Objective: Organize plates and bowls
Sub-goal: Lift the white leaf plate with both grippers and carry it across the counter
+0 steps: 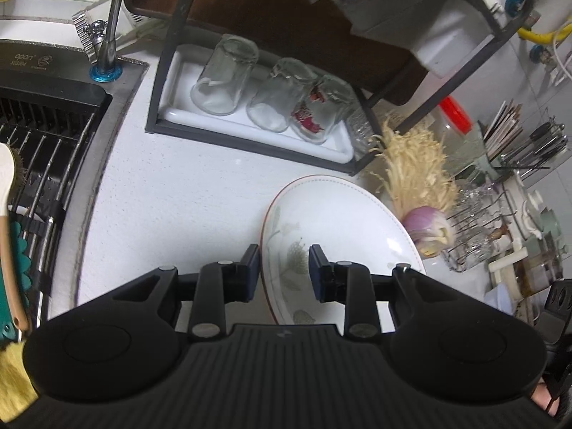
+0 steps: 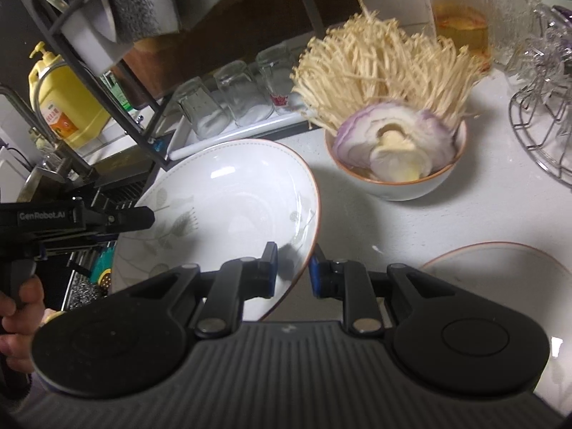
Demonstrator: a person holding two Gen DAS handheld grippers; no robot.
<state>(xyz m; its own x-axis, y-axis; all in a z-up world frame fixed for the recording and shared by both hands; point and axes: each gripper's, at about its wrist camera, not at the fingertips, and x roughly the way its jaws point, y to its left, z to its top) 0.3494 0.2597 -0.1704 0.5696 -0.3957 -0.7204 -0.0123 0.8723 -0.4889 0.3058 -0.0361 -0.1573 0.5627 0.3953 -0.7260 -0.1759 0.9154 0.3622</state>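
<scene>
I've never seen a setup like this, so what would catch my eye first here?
Probably the big white floral plate, tilted above the counter with the right gripper and left gripper at opposite rims. Just behind it sits a small bowl heaped with enoki mushrooms and halved onion.

A: Left gripper [image 1: 284, 272] status?
B: Pitched steeply down. Jaws part closed, straddling the rim of the plate [image 1: 343, 221]. Left pad sits on the rim's outer face; the right pad is over the inner face, contact there not clear.
A: Right gripper [image 2: 294, 270]?
B: Same downward pitch, jaws narrow, clamped across the opposite rim, one pad on each face.
A: Hands?
B: In the right wrist view, fingers [image 2: 16, 307] wrap the left gripper's handle at the left edge. Right hand is out of view.
</scene>
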